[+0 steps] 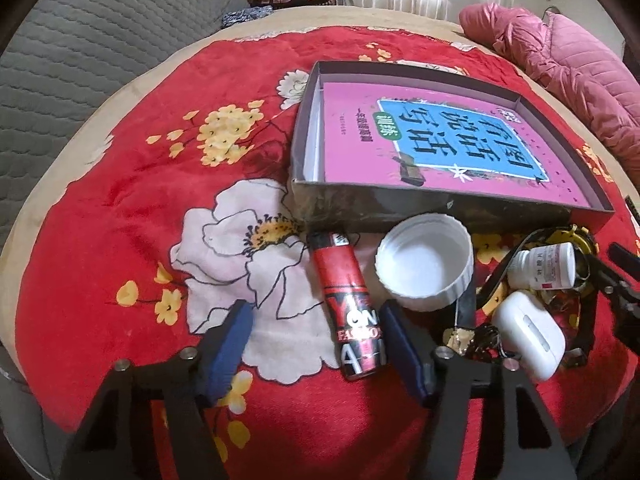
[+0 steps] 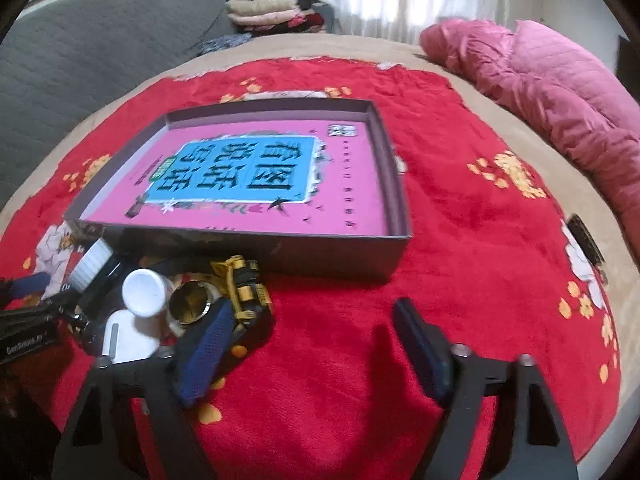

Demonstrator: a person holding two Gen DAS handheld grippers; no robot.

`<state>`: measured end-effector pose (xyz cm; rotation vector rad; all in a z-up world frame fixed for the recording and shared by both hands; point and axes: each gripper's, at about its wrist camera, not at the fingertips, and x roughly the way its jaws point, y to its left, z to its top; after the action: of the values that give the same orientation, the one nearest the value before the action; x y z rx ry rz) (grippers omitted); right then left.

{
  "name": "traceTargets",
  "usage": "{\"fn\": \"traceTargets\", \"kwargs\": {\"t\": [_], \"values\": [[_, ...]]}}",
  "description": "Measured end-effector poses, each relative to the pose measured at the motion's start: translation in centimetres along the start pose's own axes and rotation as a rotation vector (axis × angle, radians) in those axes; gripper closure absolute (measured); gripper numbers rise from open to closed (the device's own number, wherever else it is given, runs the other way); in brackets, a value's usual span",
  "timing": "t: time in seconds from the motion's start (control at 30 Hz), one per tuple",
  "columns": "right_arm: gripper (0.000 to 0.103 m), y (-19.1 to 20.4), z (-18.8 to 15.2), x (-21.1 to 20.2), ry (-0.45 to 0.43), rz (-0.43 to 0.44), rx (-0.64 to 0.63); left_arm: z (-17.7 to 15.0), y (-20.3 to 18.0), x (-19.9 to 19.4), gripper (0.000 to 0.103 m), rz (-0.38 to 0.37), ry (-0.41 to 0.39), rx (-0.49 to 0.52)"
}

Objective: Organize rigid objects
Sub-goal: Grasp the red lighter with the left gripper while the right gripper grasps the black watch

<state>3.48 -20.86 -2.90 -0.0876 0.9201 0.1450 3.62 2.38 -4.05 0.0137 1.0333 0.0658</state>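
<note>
My left tool [image 1: 316, 344] hangs low over the red floral blanket [image 1: 120, 200], jaws spread wide apart, gripping nothing; the red lighter [image 1: 348, 304] lies flat between its blue pads [image 1: 230, 340], nearer the right-hand pad, contact not clear; just beyond it the white ribbed cap [image 1: 426, 264] sits open side up, close to the box front; right of that a clutter: white earbud case [image 1: 528, 336], small white pill bottle [image 1: 544, 266] on its side, black strap [image 1: 504, 268], all bunched and overlapping; my right tool [image 2: 316, 344] also gapes open, empty, over bare blanket; its left pad sits right by the yellow toy digger [image 2: 246, 288], touching or not I cannot tell; beside the digger a round watch face [image 2: 190, 304], then the pill bottle and earbud case further left; behind the pile the shallow dark box [image 2: 340, 256] rests on the blanket, holding a pink book [image 2: 352, 184] flat inside; far right a pink quilted jacket [image 2: 540, 88] at the blanket edge; far back, folded clothes [image 2: 272, 14] and a grey quilted cover [image 2: 100, 40].
</note>
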Motion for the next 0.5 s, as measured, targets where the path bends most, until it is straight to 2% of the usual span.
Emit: {"fn": "traceTargets", "kwargs": {"t": [0.1,0.2,0.3,0.43,0.5], "values": [[0.05,1.5,0.3,0.6,0.018,-0.016,-0.087,0.1,0.0,0.1,0.042,-0.005,-0.002,0.004],[0.059,1.8,0.5,1.4,0.045,0.023,-0.081,0.2,0.2,0.3,0.043,-0.017,-0.004,-0.002],[0.061,2.1,0.3,2.4,0.065,0.026,-0.078,0.4,0.5,0.7,0.044,-0.029,-0.004,-0.016],[0.062,1.6,0.2,2.8,0.036,0.058,-0.041,0.6,0.8,1.3,0.044,-0.043,-0.004,-0.032],[0.066,1.5,0.2,2.9,0.024,0.064,-0.03,0.6,0.9,1.6,0.044,-0.044,-0.008,-0.032]]}}
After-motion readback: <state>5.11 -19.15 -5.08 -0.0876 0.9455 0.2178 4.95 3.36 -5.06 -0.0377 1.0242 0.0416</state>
